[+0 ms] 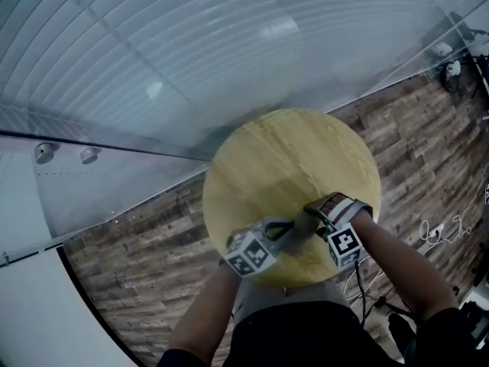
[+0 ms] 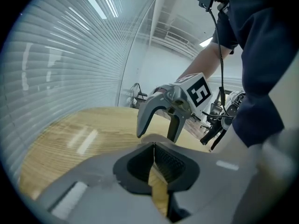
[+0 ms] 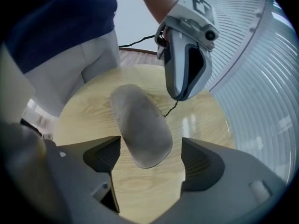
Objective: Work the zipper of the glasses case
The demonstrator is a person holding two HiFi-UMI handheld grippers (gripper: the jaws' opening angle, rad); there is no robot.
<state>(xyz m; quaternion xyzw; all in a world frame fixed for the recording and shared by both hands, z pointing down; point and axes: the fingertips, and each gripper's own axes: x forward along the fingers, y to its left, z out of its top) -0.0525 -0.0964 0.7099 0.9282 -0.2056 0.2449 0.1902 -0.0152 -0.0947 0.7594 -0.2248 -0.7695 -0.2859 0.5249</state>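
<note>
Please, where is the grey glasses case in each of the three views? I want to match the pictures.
Head view: glasses case, a small grey patch low on the round wooden table, near its front edge.
Left gripper view: only a grey sliver of it just above the shut jaws.
Right gripper view: case at centre, its near end between the open jaws, untouched.
Shared landmark: that table.

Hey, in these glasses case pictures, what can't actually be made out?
- Zipper track: the right gripper view shows the glasses case only as a plain grey shell; zipped or open is unclear.
- Pull: in that view a thin cord meets the shut left claw, too small to confirm a pinch.
- Head view: the left claw and the open right claw cover most of the case.
</note>
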